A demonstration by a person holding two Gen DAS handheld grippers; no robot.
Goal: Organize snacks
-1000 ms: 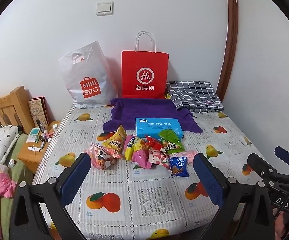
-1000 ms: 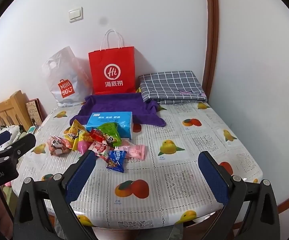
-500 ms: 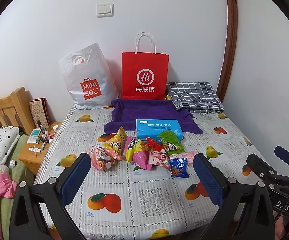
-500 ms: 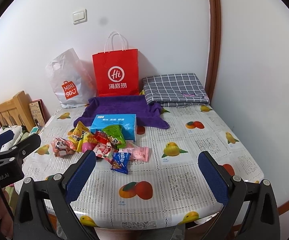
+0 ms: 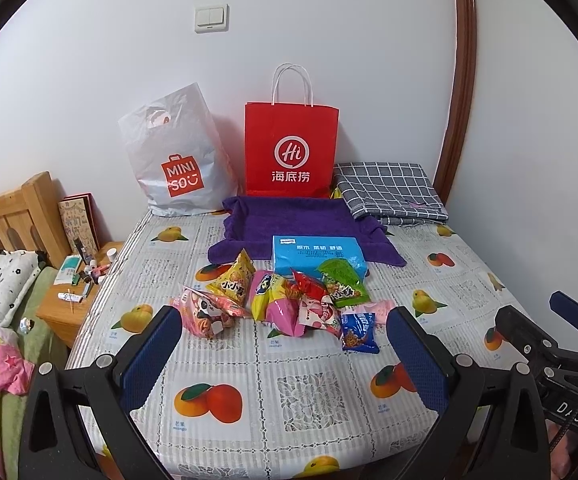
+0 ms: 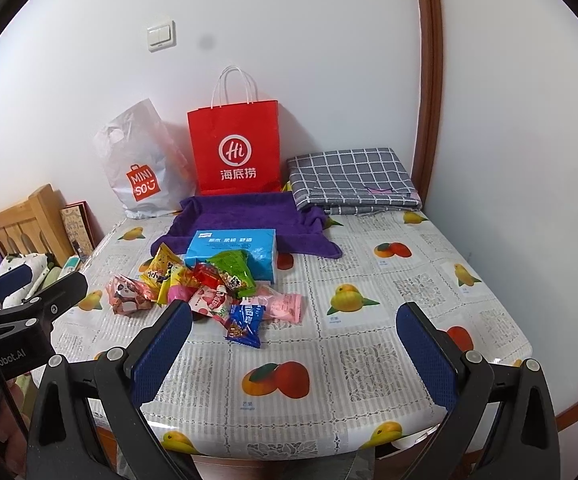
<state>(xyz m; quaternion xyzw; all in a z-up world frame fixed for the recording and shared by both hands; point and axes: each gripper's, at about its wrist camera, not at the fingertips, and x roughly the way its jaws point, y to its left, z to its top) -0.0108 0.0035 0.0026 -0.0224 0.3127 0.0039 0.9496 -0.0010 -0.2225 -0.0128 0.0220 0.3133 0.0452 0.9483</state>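
Bedside nightstand (image 5: 74,307) clutter only in left wrist view.

The left gripper (image 5: 285,354) and the right gripper (image 6: 295,350) are held level, side by side, jaws spread wide, nothing gripped.

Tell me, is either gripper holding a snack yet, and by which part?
No. The left gripper and right gripper are both open and empty, short of the snacks on the table.
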